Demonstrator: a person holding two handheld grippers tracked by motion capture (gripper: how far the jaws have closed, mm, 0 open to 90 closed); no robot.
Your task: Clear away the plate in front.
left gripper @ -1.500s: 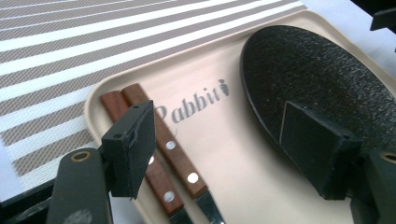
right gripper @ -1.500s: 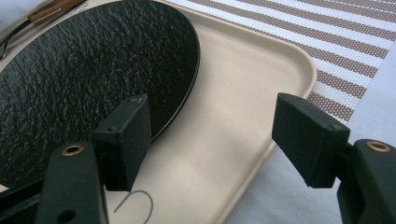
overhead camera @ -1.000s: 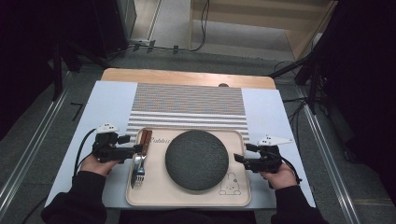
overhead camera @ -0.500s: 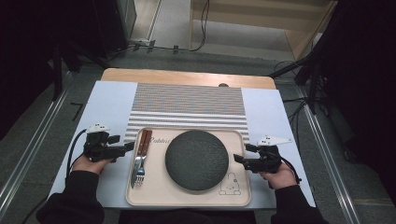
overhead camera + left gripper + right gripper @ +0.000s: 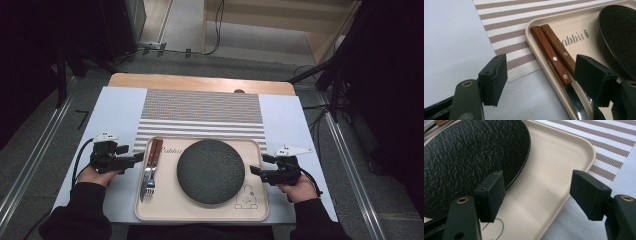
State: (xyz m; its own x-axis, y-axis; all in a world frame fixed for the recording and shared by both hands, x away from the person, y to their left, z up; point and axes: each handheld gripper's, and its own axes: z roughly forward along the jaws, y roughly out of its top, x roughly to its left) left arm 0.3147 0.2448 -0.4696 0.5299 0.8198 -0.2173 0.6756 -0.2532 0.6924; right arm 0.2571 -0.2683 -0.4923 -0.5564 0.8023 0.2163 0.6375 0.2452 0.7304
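1 beige tray (image 5: 165, 210) on the counter (image 5: 115, 107) carries 1 black plate (image 5: 210, 171), 1 knife (image 5: 150, 159) and 1 fork (image 5: 148, 184). The left claw (image 5: 136, 160) and right claw (image 5: 255, 169) gape wide at opposite rims, holding nothing.

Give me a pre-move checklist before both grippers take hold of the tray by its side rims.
1. Left gripper open: ok, jaws apart with nothing between them.
2. Right gripper open: ok, jaws wide, straddling the tray rim.
3. Left jaws around the rim: not ok, they stand just off the left edge.
4. Black plate seated flat on the tray: ok.
5. Fork and knife inside the tray, side by side: ok.
6. Tray partly on the striped placemat: ok; whether it will snag, cannot tell.
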